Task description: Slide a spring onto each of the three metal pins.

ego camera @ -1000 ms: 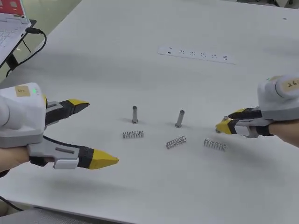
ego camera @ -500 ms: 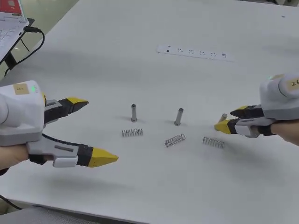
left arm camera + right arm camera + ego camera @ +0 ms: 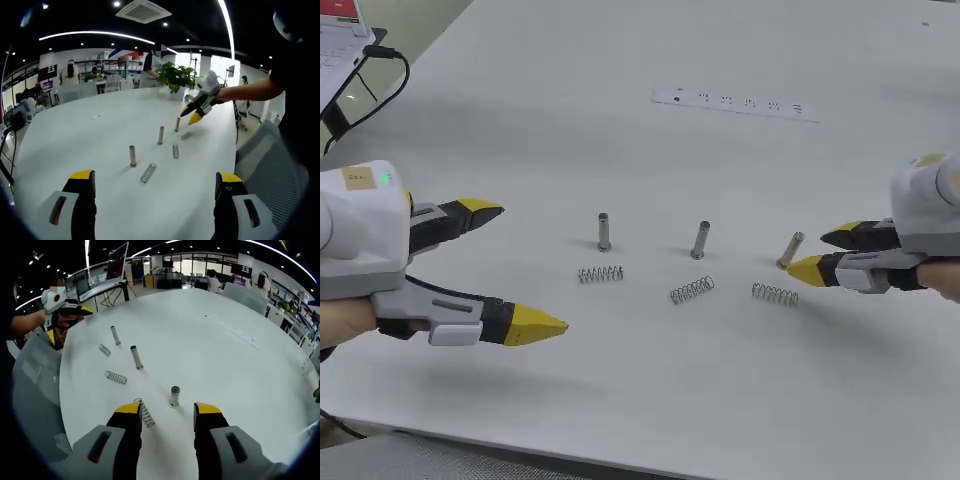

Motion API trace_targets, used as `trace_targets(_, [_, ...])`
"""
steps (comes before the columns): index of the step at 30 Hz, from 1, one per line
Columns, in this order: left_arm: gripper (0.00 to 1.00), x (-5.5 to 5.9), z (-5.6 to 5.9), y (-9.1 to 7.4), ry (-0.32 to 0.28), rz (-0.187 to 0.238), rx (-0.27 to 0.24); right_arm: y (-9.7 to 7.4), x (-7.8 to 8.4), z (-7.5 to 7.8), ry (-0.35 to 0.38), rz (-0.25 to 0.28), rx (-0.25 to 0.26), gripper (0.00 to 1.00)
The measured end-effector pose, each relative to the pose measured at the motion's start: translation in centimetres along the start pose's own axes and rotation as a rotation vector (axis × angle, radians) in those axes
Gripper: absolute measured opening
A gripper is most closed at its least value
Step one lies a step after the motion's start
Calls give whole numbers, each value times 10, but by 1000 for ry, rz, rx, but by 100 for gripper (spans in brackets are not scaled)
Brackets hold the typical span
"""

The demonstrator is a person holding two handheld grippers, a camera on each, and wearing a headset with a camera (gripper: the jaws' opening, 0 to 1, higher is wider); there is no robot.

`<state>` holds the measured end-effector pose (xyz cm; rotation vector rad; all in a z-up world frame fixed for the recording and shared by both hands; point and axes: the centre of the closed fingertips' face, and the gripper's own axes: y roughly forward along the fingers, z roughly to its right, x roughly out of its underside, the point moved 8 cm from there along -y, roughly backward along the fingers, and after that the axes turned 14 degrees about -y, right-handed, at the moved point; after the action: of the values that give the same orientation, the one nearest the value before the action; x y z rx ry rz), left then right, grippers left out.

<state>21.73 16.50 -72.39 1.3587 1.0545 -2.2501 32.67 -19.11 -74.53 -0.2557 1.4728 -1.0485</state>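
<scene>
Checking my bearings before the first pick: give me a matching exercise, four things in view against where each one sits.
Things:
1 right pin
2 middle spring
3 power strip
4 laptop

Places:
A far left corner of the head view
B far back, middle
C by the right gripper's tips
D lying in front of the middle pin

Pairs: 1-C, 2-D, 3-B, 4-A

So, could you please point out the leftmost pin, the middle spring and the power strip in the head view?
leftmost pin (image 3: 604,232), head view, middle of its shaft.
middle spring (image 3: 692,290), head view, its centre coils.
power strip (image 3: 735,102), head view, middle of its top face.
</scene>
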Motion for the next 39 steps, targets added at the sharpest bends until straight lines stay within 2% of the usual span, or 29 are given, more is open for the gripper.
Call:
trace_targets(17, [97,2,-1,-1,-2,-2,-4,1,10,-19,-54,-27,-60,37])
trace_targets(28, [97,3,0,-1,-6,-5,-2,8,7,-32,-133,-54,-117,32])
trace_targets(39, [97,3,-1,-2,-7,-6,-5,14,5,-37,-173,-72,-145,29])
